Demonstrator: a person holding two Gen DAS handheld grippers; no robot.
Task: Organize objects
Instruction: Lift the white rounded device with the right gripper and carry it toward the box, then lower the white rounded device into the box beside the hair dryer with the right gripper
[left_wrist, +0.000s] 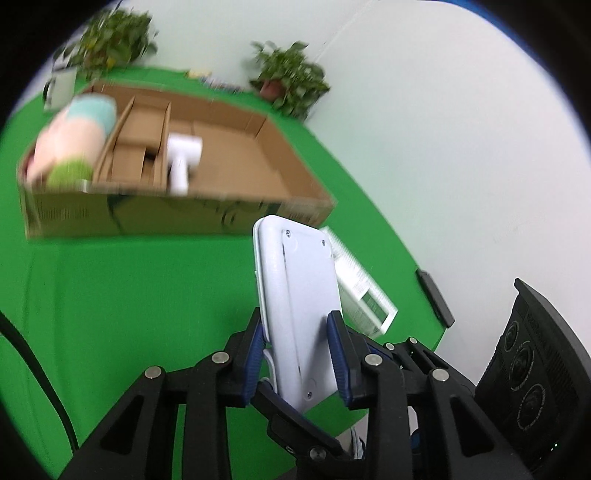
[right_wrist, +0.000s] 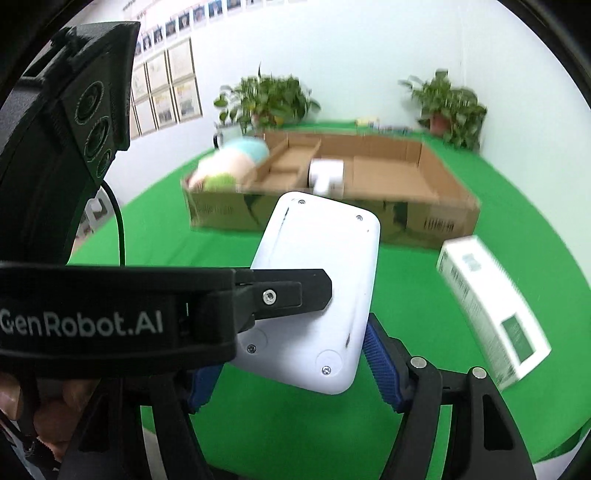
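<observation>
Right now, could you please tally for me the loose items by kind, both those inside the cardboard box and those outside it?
Flat white devices, back up, in the left gripper: 1
White retail cartons on the green table: 1
Plush toys in the cardboard box: 1
White handled gadgets in the box: 1
Total: 4

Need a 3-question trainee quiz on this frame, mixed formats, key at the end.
1. True or false: the left gripper is shut on the white device.
2. Which item still lies on the green cloth outside the cardboard box? A) plush toy B) white carton C) potted plant
3. Fill in: the white T-shaped gadget lies inside the ____.

Key: 1 true. 2 B, the white carton. 3 cardboard box.
</observation>
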